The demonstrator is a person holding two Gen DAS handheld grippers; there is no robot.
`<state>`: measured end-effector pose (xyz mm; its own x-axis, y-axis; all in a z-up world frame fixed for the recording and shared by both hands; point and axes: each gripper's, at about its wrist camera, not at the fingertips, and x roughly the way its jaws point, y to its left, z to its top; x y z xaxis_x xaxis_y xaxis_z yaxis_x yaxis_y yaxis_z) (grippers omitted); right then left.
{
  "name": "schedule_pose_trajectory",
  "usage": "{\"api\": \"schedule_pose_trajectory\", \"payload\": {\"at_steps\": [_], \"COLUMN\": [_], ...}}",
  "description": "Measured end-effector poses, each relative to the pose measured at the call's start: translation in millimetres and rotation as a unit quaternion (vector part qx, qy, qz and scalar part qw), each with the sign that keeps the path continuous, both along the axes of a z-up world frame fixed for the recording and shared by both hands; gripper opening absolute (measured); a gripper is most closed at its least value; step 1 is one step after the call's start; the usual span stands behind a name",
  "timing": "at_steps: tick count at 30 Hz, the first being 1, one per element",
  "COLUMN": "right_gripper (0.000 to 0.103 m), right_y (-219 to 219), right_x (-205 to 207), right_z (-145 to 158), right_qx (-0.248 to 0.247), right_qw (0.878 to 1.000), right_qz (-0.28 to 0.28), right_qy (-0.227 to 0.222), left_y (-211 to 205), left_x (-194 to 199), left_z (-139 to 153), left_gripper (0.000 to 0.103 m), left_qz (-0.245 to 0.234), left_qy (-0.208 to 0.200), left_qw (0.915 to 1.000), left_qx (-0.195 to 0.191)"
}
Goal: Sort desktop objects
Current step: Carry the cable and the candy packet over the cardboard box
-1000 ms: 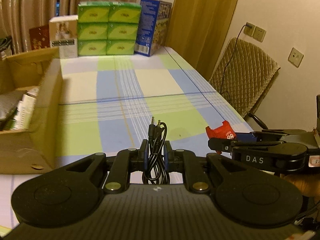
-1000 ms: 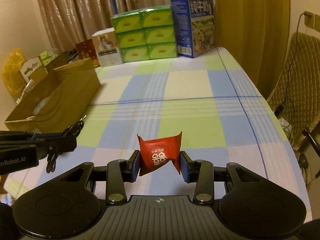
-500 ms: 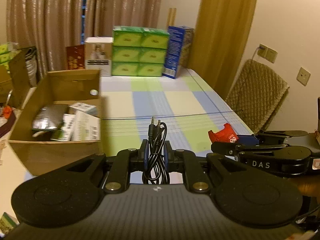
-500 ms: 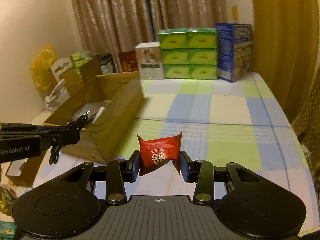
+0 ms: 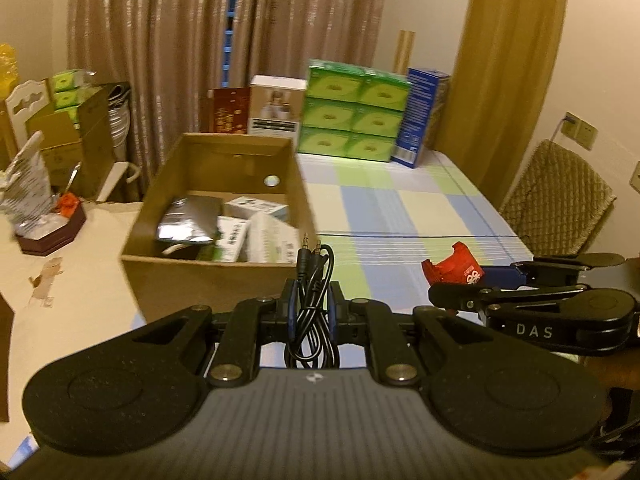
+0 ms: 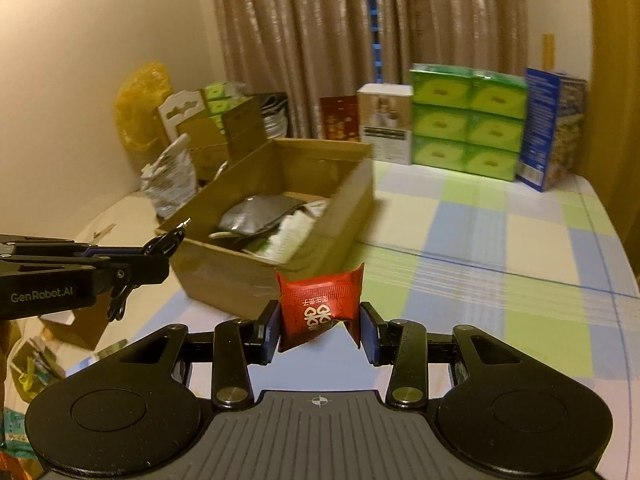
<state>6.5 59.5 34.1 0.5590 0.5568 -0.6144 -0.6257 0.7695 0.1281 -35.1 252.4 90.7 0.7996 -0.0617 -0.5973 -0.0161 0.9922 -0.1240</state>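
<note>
We have the left tongs (image 5: pixel 312 312) clamped on the cable (image 5: pixel 313 300) and the right tongs (image 6: pixel 320 330) pinching the packet (image 6: pixel 320 308) (loosely), so either could miss the box (image 5: pixel 224 280).

Warm, dim light filled the room. Brown curtains (image 5: pixel 168 60) hung at twelve o'clock, a golden drape (image 5: pixel 508 72) at one. A quilted chair (image 5: pixel 560 204) stood at three beside cream walls (image 5: pixel 600 60) with sockets (image 5: pixel 580 130). A checked cloth covered the desk (image 5: pixel 400 208).

Near wall of the cardboard box (image 6: pixel 256 280) was blurred, items inside partly hidden behind it, red packet's (image 6: pixel 320 306) print too small to read
</note>
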Motion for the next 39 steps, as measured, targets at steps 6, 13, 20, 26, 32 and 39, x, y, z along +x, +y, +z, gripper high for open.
{"api": "schedule_pose_trajectory", "payload": {"at_steps": [6, 13, 20, 26, 32, 39], "right_gripper": [0.038, 0.038, 0.038, 0.038, 0.038, 0.038], "right_y": [37.9, 76.6, 102.8, 118.3, 130.2, 140.0], "right_x": [-6.2, -0.4, 16.3, 40.1, 69.3, 98.4], "right_z": [-3.8, -7.7, -2.5, 4.7, 6.2, -0.7], "right_qx": [-0.004, -0.004, 0.000, 0.005, 0.005, -0.002], "right_qw": [0.999, 0.998, 0.998, 0.998, 0.998, 0.999], "right_qz": [0.032, 0.056, 0.064, 0.061, 0.056, 0.046], "right_qy": [0.003, 0.007, 0.006, 0.003, 0.003, 0.007], "left_y": [35.5, 70.4, 90.3, 96.8, 102.9, 108.9], "left_x": [-10.7, -6.2, 13.5, 41.8, 74.7, 107.8], "left_z": [-0.9, -1.1, 7.2, 14.6, 14.4, 5.9], "left_gripper": [0.011, 0.011, 0.011, 0.011, 0.011, 0.011], "left_qz": [0.028, 0.050, 0.058, 0.052, 0.045, 0.039], "left_qy": [0.007, 0.018, 0.020, 0.022, 0.026, 0.038], "left_qw": [0.9996, 0.9986, 0.9980, 0.9983, 0.9986, 0.9985], "left_qx": [0.002, 0.007, 0.013, 0.016, 0.013, 0.008]}}
